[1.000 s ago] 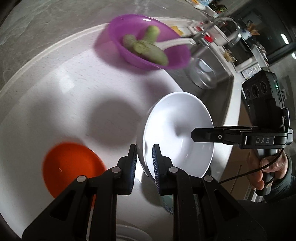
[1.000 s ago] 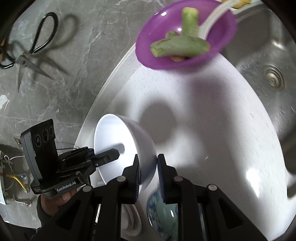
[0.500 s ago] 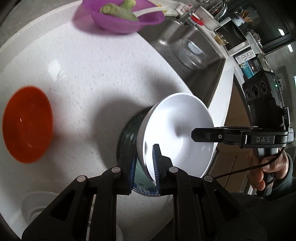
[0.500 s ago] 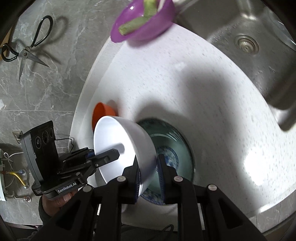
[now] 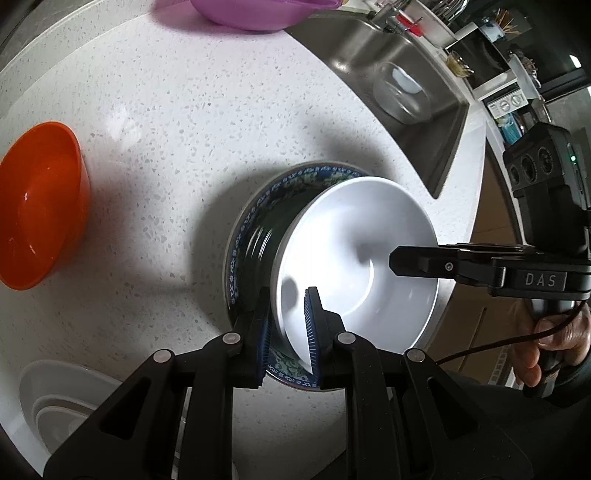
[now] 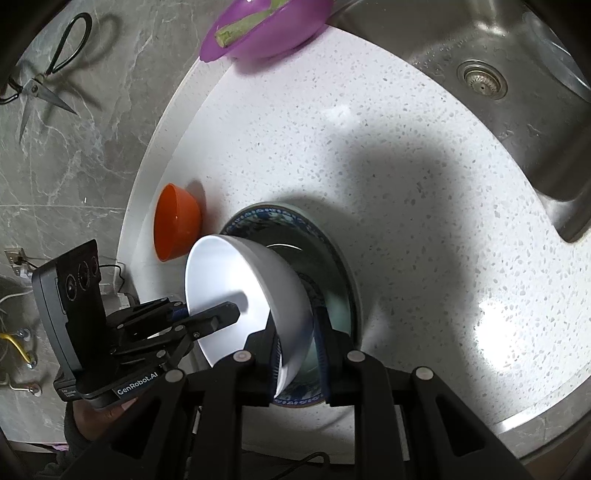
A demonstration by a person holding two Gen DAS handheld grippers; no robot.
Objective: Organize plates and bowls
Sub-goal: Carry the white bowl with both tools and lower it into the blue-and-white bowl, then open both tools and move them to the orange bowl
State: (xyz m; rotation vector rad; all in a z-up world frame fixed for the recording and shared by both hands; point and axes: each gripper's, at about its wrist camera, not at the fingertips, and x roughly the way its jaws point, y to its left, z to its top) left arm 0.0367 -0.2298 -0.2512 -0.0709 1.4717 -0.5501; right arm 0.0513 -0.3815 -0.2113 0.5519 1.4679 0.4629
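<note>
Landmark: the patterned dish (image 5: 251, 206), a dark blue-rimmed dish on the speckled counter (image 6: 406, 184); every place below is given from it.
Left gripper (image 5: 288, 332): closed on the near rim of the white bowl (image 5: 354, 251), one pad inside the wall and one outside, so the bowl cannot slip sideways.
Right gripper (image 6: 297, 350): pinching the opposite rim of the same bowl the same way; two holds on opposite edges keep it level enough to guide.
White bowl: over the patterned dish, tilted, its low edge down inside the dish; whether it touches the dish floor I cannot tell.
Step, as I judge it: nesting the bowl into the dish, nearly done; next comes levelling it, then letting go with both.
Risk: releasing while tilted could let it rock or clatter.
White tub (image 5: 59, 402): near the dish on the left gripper's side, apparently holding another white piece.
Orange bowl (image 5: 40, 203): upright, beyond the dish's left, apart from it, not stacked.
Sink (image 6: 498, 92): beyond the dish on its right, with a glass bowl (image 5: 402, 92) inside.
Purple bowl (image 6: 266, 26): farthest, at the counter's back edge, holding green vegetable pieces.
Scissors (image 6: 40, 74): far off on the grey stone surface.
</note>
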